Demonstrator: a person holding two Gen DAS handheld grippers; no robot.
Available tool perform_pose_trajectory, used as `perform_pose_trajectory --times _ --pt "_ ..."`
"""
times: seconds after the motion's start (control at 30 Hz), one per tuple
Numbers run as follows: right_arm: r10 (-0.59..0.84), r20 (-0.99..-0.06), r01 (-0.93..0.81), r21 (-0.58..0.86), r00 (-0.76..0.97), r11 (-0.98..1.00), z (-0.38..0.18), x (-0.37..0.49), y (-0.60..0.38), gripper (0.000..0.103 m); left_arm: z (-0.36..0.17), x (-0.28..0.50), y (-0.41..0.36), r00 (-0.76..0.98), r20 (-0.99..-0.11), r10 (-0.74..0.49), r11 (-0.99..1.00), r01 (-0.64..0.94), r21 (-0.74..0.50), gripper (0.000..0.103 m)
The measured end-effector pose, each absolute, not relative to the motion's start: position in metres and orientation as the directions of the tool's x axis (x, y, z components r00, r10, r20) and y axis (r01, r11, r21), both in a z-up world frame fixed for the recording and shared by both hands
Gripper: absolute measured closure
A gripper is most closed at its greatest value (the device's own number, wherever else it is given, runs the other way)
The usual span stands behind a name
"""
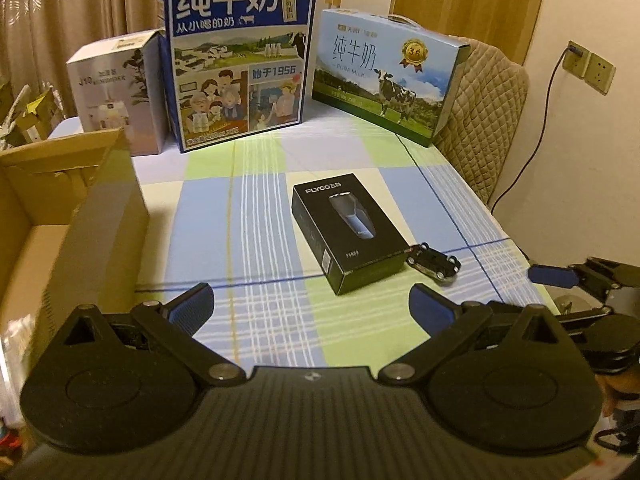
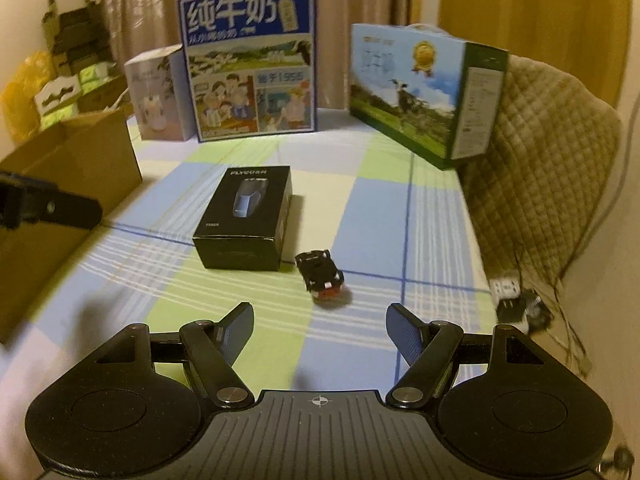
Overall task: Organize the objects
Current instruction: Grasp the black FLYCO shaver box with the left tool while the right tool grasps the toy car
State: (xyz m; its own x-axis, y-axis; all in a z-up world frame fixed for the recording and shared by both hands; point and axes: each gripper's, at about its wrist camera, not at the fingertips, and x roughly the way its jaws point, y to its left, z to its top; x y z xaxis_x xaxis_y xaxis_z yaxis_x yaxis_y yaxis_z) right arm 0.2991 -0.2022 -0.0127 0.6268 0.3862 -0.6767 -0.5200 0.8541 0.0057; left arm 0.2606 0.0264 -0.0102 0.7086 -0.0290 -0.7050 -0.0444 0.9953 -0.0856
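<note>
At the far left an open cardboard box (image 1: 60, 208) is seen, its brown wall standing at the edge of the checked tablecloth (image 1: 248, 216). Along the back of the table 3 cartons are lined up: a white humidifier box (image 1: 116, 92), a tall blue milk carton (image 1: 240, 56) printed with 1956, and a lower, pale blue milk carton (image 1: 384, 76) showing a cow. A quilted chair back (image 1: 492, 120) is seen just beyond the last carton.

The left gripper (image 1: 310, 304) is held low over the near part of the cloth, its 2 blue-padded fingers spread wide apart with nothing between them.

Near the middle of the table a black shaver box (image 1: 348, 232) is laid flat, label up. In the left wrist view its long axis runs from the far left to the near right, with the brand name at the far end. Just beside its near right corner a small black toy car (image 1: 434, 266) is placed; whether the 2 touch cannot be told. In the right wrist view the car (image 2: 320, 272) is angled with its long axis from far left to near right, a red-marked end turned toward the camera; which end is the front cannot be told.

The right gripper (image 2: 320, 328) is held just short of the car and roughly in line with it, its fingers likewise parted and empty. A white socket strip (image 2: 506, 288) and cables are seen at the right table edge.
</note>
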Motion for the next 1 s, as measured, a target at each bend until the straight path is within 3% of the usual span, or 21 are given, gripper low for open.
perform_pose_trajectory --times 0.4,0.63,0.77,1.0 --pt "0.404 -0.699 -0.592 -0.034 0.59 0.805 -0.065 0.361 -0.173 0.034 -0.042 0.304 0.025 0.69 -0.723 -0.034 0.995 -0.042 -0.087 0.001" --pt "0.417 -0.698 -0.611 -0.036 0.582 0.791 -0.073 0.378 -0.165 0.052 -0.055 0.319 0.023 0.682 -0.73 -0.04 0.995 -0.038 -0.09 0.001" --pt "0.415 -0.703 -0.621 -0.049 0.578 0.782 -0.073 0.377 -0.161 0.073 -0.059 0.326 0.02 0.68 -0.732 -0.047 0.995 -0.033 -0.094 0.001" --pt "0.392 -0.71 -0.584 -0.033 0.585 0.811 -0.067 0.37 -0.168 0.073 -0.065 0.341 0.011 0.684 -0.726 -0.072 0.993 -0.02 -0.118 0.001"
